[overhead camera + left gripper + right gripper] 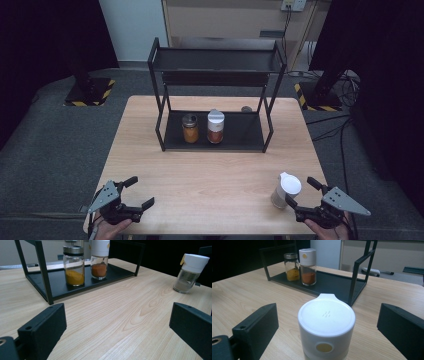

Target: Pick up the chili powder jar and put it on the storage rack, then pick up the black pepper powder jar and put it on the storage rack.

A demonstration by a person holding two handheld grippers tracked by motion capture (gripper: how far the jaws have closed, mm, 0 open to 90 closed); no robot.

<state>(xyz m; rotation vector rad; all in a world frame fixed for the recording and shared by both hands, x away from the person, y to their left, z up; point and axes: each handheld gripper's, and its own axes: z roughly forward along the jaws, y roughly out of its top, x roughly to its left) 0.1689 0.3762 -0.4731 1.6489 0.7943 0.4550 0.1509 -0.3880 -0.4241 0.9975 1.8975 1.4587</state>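
Note:
A white-capped spice jar (pixel 286 189) with pale powder stands on the wooden table (pixel 210 175) near the front right; it is also the white-capped jar (pixel 326 326) and the jar (pixel 190 272) farther off. My right gripper (pixel 302 192) is open, its jaws on either side of the jar without touching it. At the front left my left gripper (pixel 139 192) stands open over bare wood, the same gripper (pixel 117 327) holding nothing. On the black rack's lower shelf (pixel 240 132) stand a yellow-powder jar (pixel 190 128) with a metal lid and a red-powder jar (pixel 215 126) with a white cap.
The black two-tier rack (pixel 216 60) sits at the table's far middle, its upper shelf bare. A small dark object (pixel 246 108) lies behind the rack. Black stands with hazard-striped bases and cables are on the floor beyond. Open wood lies between the rack and the grippers.

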